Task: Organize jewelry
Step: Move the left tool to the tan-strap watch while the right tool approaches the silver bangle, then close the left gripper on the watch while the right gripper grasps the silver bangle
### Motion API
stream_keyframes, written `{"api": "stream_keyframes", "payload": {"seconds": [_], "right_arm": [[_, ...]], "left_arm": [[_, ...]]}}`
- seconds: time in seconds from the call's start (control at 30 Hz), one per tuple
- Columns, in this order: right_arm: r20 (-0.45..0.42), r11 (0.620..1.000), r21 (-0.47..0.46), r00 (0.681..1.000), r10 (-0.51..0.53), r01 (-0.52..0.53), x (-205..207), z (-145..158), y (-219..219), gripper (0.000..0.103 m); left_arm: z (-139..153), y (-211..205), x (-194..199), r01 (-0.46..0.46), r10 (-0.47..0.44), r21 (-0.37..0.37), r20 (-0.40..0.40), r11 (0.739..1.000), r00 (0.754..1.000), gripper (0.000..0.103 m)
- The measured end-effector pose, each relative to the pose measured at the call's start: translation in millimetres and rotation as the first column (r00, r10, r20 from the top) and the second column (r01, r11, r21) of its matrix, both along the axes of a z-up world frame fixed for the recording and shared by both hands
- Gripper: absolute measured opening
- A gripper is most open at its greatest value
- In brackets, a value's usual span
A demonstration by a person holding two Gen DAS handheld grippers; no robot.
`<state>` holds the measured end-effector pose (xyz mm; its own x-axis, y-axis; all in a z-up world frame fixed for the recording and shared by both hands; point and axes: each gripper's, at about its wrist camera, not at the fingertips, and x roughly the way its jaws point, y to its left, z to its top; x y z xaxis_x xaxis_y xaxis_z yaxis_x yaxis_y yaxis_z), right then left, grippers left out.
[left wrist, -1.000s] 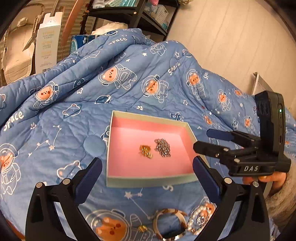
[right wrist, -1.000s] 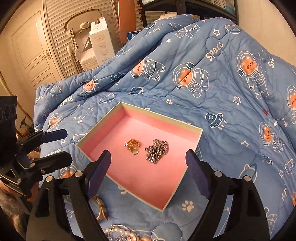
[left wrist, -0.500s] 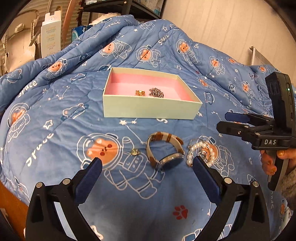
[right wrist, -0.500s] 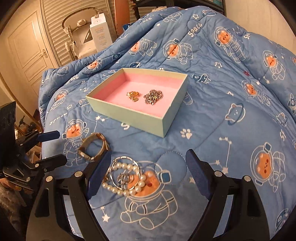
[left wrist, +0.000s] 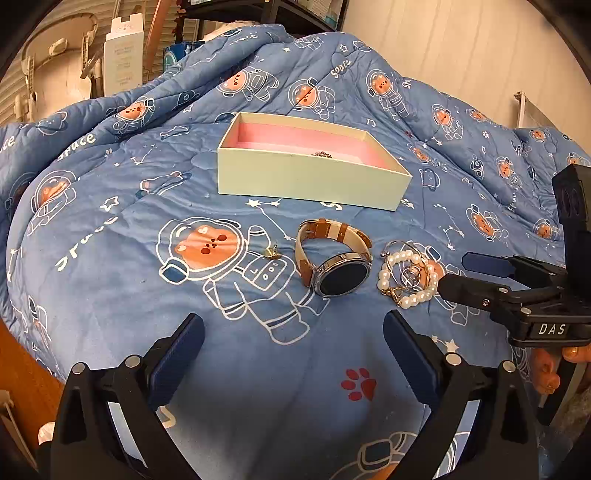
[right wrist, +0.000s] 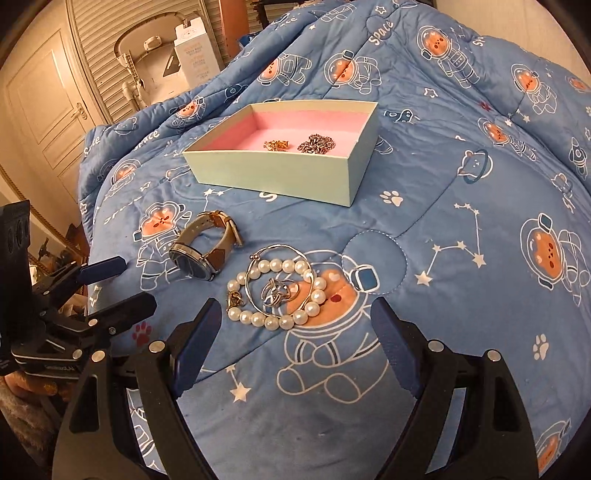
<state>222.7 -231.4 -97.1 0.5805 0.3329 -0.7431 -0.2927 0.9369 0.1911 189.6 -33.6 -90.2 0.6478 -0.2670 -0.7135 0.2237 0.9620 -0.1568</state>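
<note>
A pale green box (left wrist: 314,181) with pink lining sits on the blue quilt, also in the right wrist view (right wrist: 273,173). Inside lie a silver chain (right wrist: 317,143) and a gold piece (right wrist: 275,144). In front of the box lie a brown-strapped watch (left wrist: 336,258) (right wrist: 203,254), a pearl bracelet (left wrist: 400,256) (right wrist: 266,322) with a thin bangle and a ring (right wrist: 275,290), and a small gold earring (left wrist: 272,253). My left gripper (left wrist: 291,325) (right wrist: 135,282) hangs open short of the watch. My right gripper (right wrist: 295,310) (left wrist: 458,273) stands open just short of the pearls. Neither holds anything.
The quilt (left wrist: 110,295) with astronaut bears covers a rounded bed and rises behind the box. A white carton (left wrist: 123,59) and a dark shelf (left wrist: 258,14) stand at the back, a door (right wrist: 44,103) at the left. A person's fingers (left wrist: 550,369) grip the right handle.
Both grippers have drawn back from above the box and sunk lower. The box now lies farther off, and the watch, pearls and earring have come into full view ahead. Jaws unchanged.
</note>
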Motion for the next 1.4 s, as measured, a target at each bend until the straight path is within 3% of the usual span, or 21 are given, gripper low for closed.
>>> {"api": "stream_keyframes", "payload": {"seconds": [0.3,0.83,1.07,1.2,1.4], "right_arm": [[0.003,1.000,-0.002,1.000,0.000,0.000,4,0,6,0.082],[0.008,0.995,-0.084,0.999,0.047,-0.047,21,-6,32,0.065],[0.025,0.982,-0.168,0.995,0.091,-0.086,28,-10,43,0.057],[0.021,0.981,-0.171,0.995,0.101,-0.096,32,-12,43,0.051],[0.025,0.980,-0.169,0.994,0.107,-0.101,31,-12,41,0.050]], "left_arm": [[-3,-11,-4,0.028,-0.031,0.081,0.037,0.996,0.999,0.086],[-6,-8,-5,0.019,-0.022,0.077,0.038,0.997,0.999,0.078],[-7,-8,-4,0.016,-0.019,0.075,0.038,0.997,0.999,0.075],[-8,-8,-3,0.014,-0.016,0.076,0.036,0.997,0.999,0.075],[-8,-13,1,0.017,-0.020,0.076,0.036,0.997,0.999,0.075]]}}
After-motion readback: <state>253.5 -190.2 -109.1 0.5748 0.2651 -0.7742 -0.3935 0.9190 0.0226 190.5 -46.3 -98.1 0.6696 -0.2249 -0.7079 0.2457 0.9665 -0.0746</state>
